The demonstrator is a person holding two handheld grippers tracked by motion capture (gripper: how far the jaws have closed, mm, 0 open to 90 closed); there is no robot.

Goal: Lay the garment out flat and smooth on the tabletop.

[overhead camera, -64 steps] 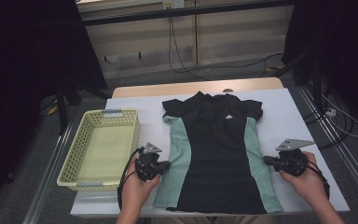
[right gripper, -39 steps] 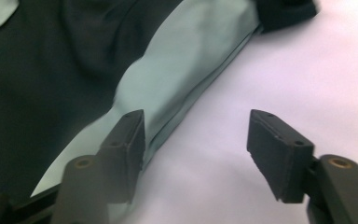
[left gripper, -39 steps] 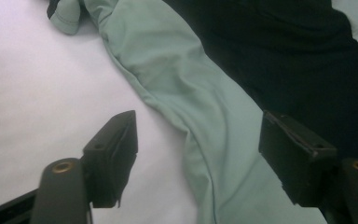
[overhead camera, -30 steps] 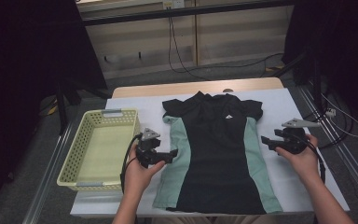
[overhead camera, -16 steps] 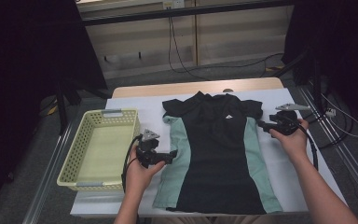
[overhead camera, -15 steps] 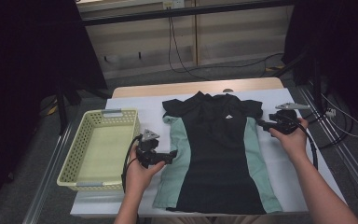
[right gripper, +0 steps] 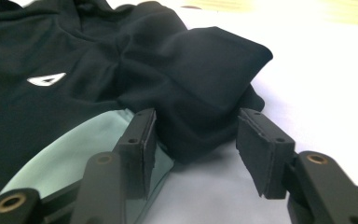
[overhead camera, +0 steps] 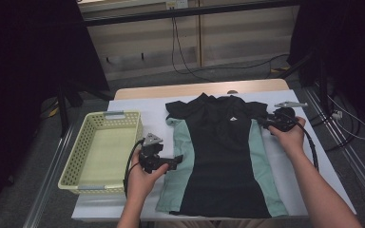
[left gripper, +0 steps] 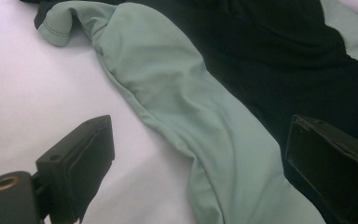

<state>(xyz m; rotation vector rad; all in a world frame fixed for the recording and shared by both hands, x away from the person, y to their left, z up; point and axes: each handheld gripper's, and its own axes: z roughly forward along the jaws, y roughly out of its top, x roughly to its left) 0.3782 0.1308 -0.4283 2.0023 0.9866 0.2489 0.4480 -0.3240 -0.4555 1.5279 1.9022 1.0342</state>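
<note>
Black-and-green shirt [overhead camera: 225, 156] being spread flat on the table [overhead camera: 309, 166], left gripper [left gripper: 200, 172] being opened wide over its green side, right gripper [right gripper: 193, 140] being narrowed around the black sleeve [right gripper: 205, 88] (not yet pinched), yellow basket [overhead camera: 76, 166] being left alone nearby.

One shirt [overhead camera: 225, 156], one yellow basket [overhead camera: 71, 166], two grippers [overhead camera: 177, 160] [overhead camera: 265, 124], one table [overhead camera: 309, 156].

High view: fixed above the person's side, facing forward and down over the whole table [overhead camera: 138, 107]. Left and right gripper views: riding low, close over the cloth, each looking along its own jaws. Shared ground: the shirt [overhead camera: 223, 156] [left gripper: 223, 140] [right gripper: 74, 60].
</note>
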